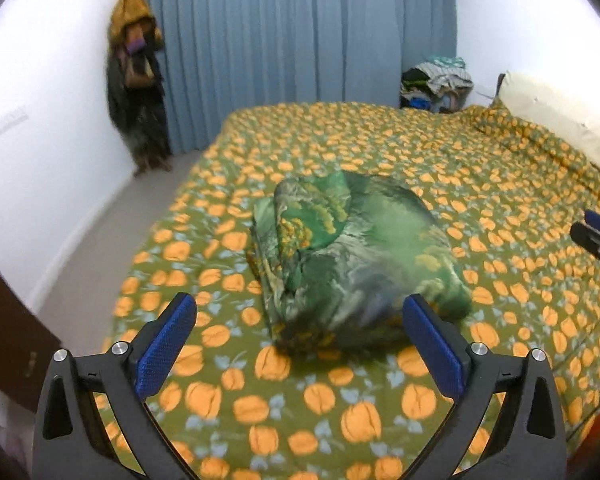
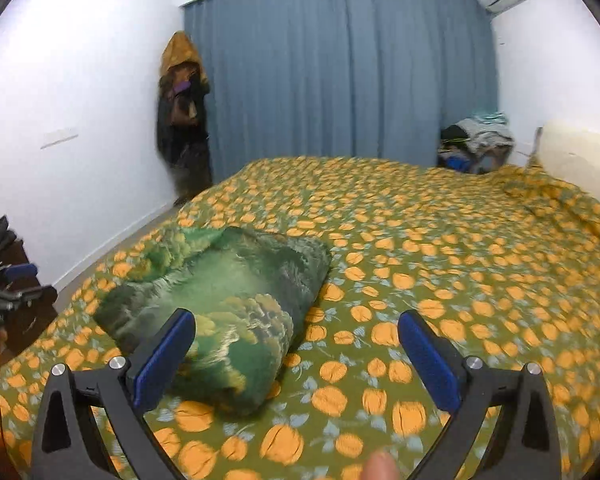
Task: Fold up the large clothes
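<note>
Our green cloth [image 1: 352, 264] lay folded in a thick bundle on the bed [image 1: 480, 184]. Our left hand-held gripper [image 1: 300, 340] and right hand-held gripper [image 2: 296, 354] were both wide apart and held nothing. We thought the folding looked finished; next we could move the bundle aside.

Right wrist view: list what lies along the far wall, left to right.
Brown and yellow clothes hanging in the corner → blue pleated curtain → heap of mixed clothes → cream headboard.
</note>
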A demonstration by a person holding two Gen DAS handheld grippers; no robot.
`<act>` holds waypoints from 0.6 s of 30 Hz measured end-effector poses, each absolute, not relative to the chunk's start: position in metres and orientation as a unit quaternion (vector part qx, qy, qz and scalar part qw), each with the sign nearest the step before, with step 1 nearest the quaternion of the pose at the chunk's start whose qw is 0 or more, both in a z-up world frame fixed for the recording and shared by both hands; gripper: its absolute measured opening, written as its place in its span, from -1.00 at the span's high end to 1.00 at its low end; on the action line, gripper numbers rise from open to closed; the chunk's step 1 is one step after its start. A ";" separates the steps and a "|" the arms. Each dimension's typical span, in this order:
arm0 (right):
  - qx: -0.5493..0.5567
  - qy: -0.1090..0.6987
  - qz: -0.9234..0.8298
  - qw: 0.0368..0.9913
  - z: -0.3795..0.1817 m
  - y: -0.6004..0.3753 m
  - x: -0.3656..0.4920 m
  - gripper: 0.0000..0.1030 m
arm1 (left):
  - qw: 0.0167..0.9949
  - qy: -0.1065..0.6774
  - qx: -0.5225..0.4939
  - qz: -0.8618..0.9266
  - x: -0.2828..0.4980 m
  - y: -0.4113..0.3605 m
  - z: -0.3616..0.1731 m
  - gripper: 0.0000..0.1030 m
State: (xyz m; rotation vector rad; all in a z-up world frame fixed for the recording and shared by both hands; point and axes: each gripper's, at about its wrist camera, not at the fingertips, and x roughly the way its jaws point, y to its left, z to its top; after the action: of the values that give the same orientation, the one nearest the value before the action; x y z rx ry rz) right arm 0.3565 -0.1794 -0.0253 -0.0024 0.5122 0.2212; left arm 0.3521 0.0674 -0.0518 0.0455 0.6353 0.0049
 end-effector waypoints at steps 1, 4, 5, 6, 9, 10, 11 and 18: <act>-0.002 0.256 0.109 0.960 -0.023 -0.177 0.348 -1.00 | 0.953 0.302 0.029 0.016 0.339 0.063 -0.045 -0.99; -0.034 0.256 0.098 0.961 -0.021 -0.171 0.326 -0.99 | 0.956 0.286 0.042 0.043 0.317 0.054 -0.033 -0.99; -0.042 0.255 0.092 0.962 -0.019 -0.170 0.317 -0.99 | 0.956 0.285 0.044 0.047 0.317 0.052 -0.034 -0.99; -0.050 0.253 0.087 0.962 -0.017 -0.168 0.308 -1.00 | 0.957 0.283 0.044 0.052 0.311 0.049 -0.031 -0.99; -0.056 0.247 0.080 0.964 -0.012 -0.164 0.284 -1.00 | 0.957 0.281 0.043 0.060 0.298 0.040 -0.026 -0.99; -0.057 0.244 0.079 0.965 -0.010 -0.163 0.277 -1.00 | 0.957 0.279 0.044 0.059 0.293 0.036 -0.024 -0.99; -0.059 0.241 0.078 0.966 -0.007 -0.162 0.268 -1.00 | 0.958 0.278 0.045 0.058 0.289 0.033 -0.024 -0.99; -0.053 0.245 0.061 0.966 0.003 -0.160 0.237 -1.00 | 0.961 0.270 0.033 0.058 0.256 0.013 -0.026 -0.99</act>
State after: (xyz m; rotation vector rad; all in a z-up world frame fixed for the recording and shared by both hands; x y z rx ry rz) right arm 0.2375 -0.1600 0.0026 -0.1067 0.4962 0.1243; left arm 0.2561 0.0130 -0.0261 0.0670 0.5463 0.1171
